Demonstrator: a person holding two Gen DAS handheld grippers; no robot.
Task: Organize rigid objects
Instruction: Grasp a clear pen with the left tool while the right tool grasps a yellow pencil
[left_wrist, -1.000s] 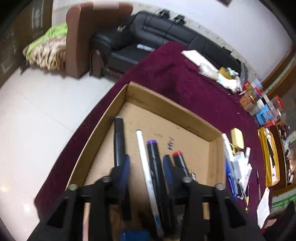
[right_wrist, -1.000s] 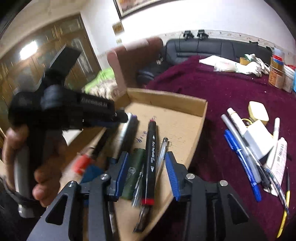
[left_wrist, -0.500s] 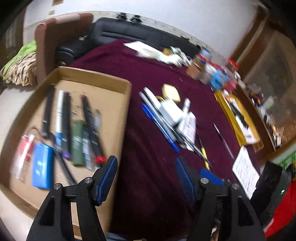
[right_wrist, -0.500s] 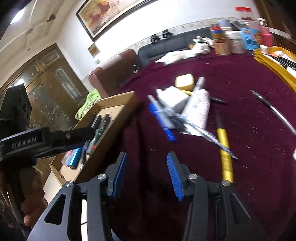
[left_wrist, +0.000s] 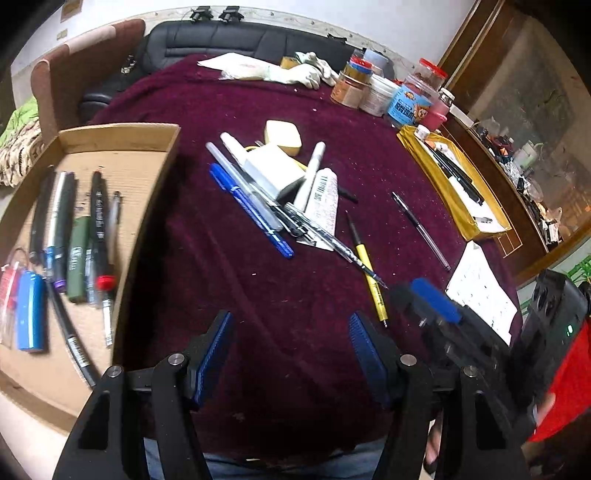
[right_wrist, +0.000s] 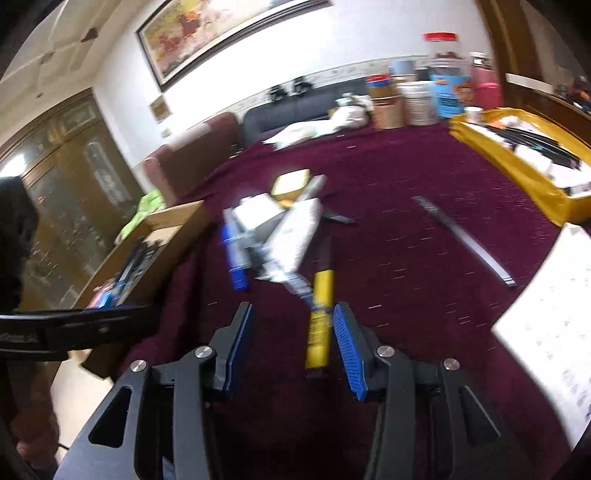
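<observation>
Both grippers over a table covered with a maroon cloth (left_wrist: 229, 280); places are given relative to the cardboard tray (left_wrist: 122, 155) at the cloth's left edge.

Left gripper (left_wrist: 290, 345): jaws wide apart after just opening, nothing between the blue pads, bare cloth below. It hangs just right of the tray's near corner.

Right gripper (right_wrist: 291, 338): jaws at a middling gap, having just widened slightly. The lower end of the yellow pen (right_wrist: 320, 314) lies on the cloth between the pads, close to the right-hand one; contact cannot be told through the blur. This gripper is farther from the tray than the left one.

Tray contents: a row of markers and pens side by side, among them a black marker with a red cap (left_wrist: 99, 229), a green marker (left_wrist: 78, 258) and a blue cylinder (left_wrist: 29, 310) near its front.

Loose pile, well to the right of the tray: a blue pen (left_wrist: 251, 210), a clear pen, a white block (left_wrist: 271, 170), a white tube (left_wrist: 325, 203) and a yellow eraser (left_wrist: 282, 136), overlapping one another. The yellow pen lies beyond the pile's near end. A slim dark pen (left_wrist: 421, 229) lies alone, farther from the tray. A yellow box (left_wrist: 436, 184) stands farthest from it.
</observation>
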